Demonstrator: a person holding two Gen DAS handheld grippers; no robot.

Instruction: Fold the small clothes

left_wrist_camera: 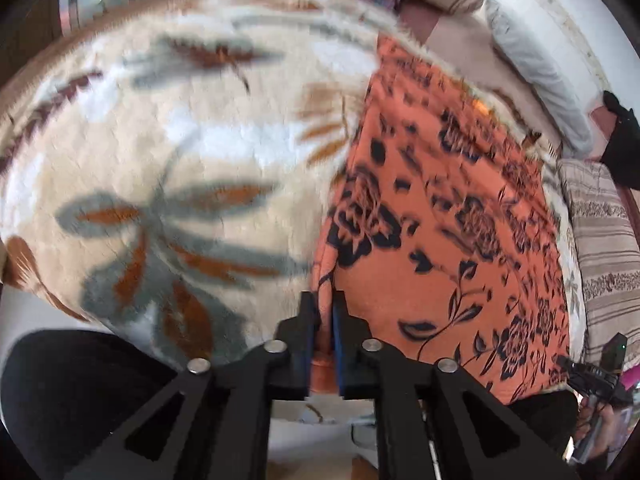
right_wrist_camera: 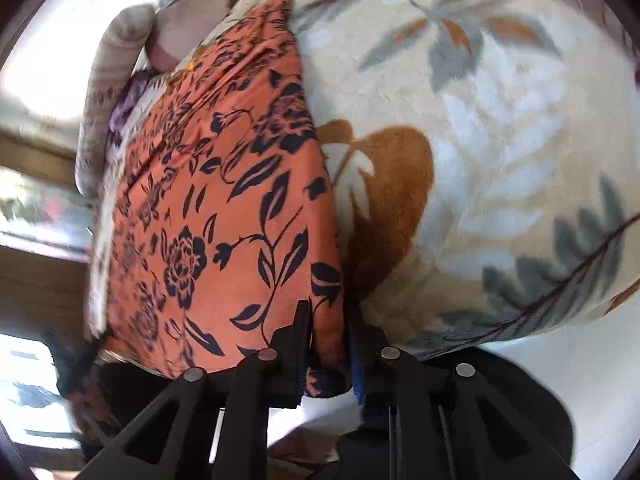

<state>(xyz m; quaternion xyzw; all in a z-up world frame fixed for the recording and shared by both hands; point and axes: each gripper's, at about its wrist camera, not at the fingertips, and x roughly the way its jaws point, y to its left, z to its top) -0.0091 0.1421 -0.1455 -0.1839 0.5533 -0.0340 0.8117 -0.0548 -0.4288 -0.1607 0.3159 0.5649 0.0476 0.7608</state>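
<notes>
Orange floral garment (left_wrist_camera: 448, 216) lies spread over a plush leaf-patterned blanket (left_wrist_camera: 180, 152) — black roses and vines on a soft, drapey cloth. Its near edge is lifted off the blanket and pinched at two places. The left gripper (left_wrist_camera: 325, 320) has its jaws drawn narrow on the garment's near left corner, a fold of orange cloth bunched between the blue pads. The right gripper (right_wrist_camera: 329, 332) is likewise closed tight on the opposite near corner, with the hem running up along the blanket beside it. Striped cushions (left_wrist_camera: 604, 248) sit beyond the garment's far side.

Judging by the two corner grips, the step in hand looks like carrying the near edge over toward the far edge to make a fold. The risks lie mostly in the cloth — it looks thin and slippery, so a shallow pinch could let one corner slide out mid-lift, leaving the fold skewed. Uneven travel of the two hands would twist the edge. The fleecy blanket may also drag the lower layer along and wrinkle it.
</notes>
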